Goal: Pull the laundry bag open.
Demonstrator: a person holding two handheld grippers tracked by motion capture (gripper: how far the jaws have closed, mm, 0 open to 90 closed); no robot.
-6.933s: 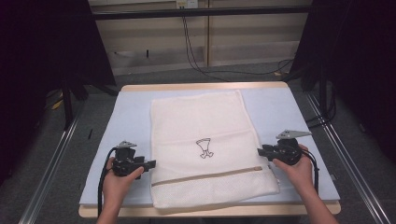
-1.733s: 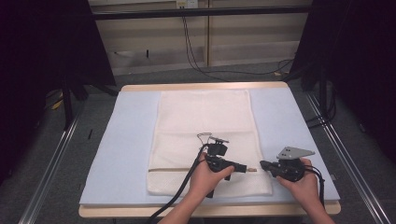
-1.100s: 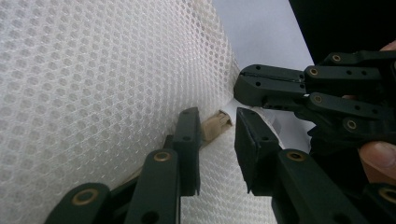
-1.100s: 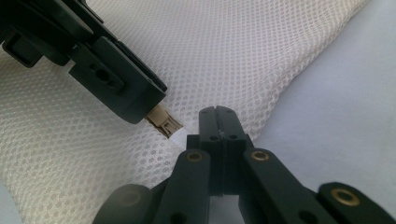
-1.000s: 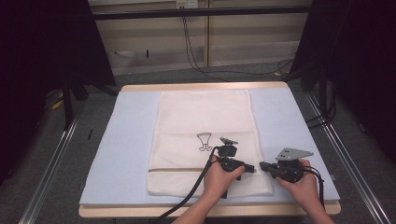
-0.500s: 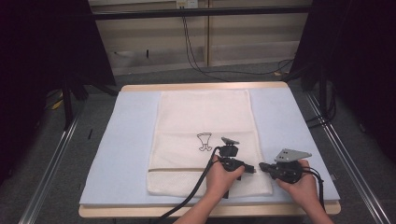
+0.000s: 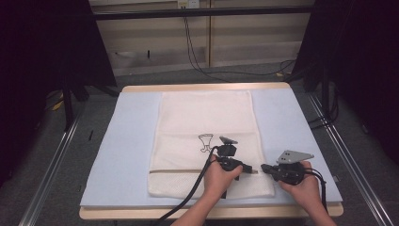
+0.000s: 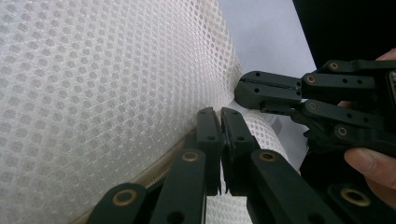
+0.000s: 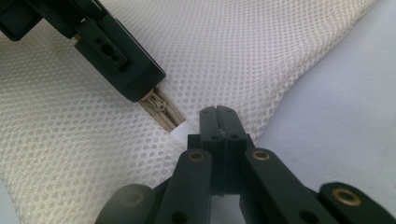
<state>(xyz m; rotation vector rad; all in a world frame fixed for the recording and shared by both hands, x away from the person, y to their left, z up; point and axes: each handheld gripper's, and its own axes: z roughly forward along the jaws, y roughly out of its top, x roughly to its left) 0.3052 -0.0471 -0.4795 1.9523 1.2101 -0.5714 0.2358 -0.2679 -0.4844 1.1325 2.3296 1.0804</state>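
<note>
A white mesh laundry bag (image 7: 207, 117) lies flat on the pale blue mat (image 7: 127, 141), with a beige zipper (image 7: 179, 171) running across it near the front. My left gripper (image 7: 249, 168) is at the zipper's right end, its cable trailing toward the front edge. Seen from the right gripper view, its jaws are shut on the zipper pull, and the slider (image 9: 159, 105) shows at their tip. Just to its right, my right gripper (image 7: 264, 167) is shut on the bag's mesh edge (image 9: 280, 88) beside the zipper's white end tab (image 9: 180, 132). The two sets of jaw tips nearly touch.
The mat covers a wooden table (image 7: 202, 87) whose front edge lies just below my hands. Metal rails (image 7: 51, 174) run along the floor on both sides. Cables (image 7: 197, 56) hang at the back wall. Dark curtains stand left and right.
My left gripper has crossed from the bag's left edge to the zipper's right end beside the right gripper. The bag now lies straighter. Over the last second nothing visibly moves.
</note>
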